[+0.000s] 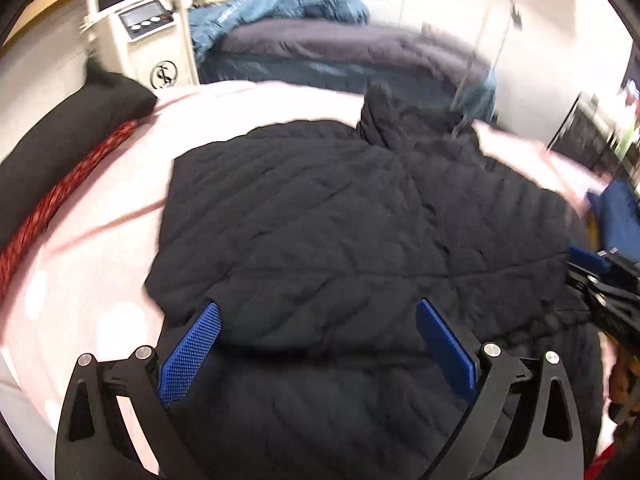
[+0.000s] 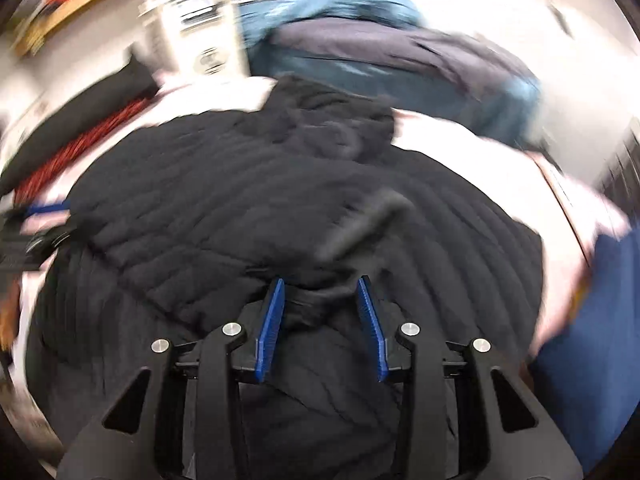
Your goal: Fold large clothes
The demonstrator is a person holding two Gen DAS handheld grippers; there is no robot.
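Note:
A black quilted jacket [image 1: 340, 220] lies spread on a pink bed cover [image 1: 92, 264], with a fold laid over its near part. My left gripper [image 1: 318, 312] is wide open just above the jacket's near edge, holding nothing. The right gripper shows at the right edge of the left wrist view [image 1: 600, 276]. In the right wrist view the same jacket [image 2: 240, 200] fills the middle. My right gripper [image 2: 320, 284] has its jaws partly closed, with a bunch of black jacket fabric [image 2: 320, 300] between the blue fingers [image 2: 272, 320]. The view is motion-blurred.
A black pillow [image 1: 68, 148] and a red patterned cloth [image 1: 52, 204] lie at the bed's left. A second bed with dark and blue bedding [image 1: 320, 40] stands behind. A white machine [image 1: 140, 28] stands at back left. A blue item [image 1: 620, 216] sits at right.

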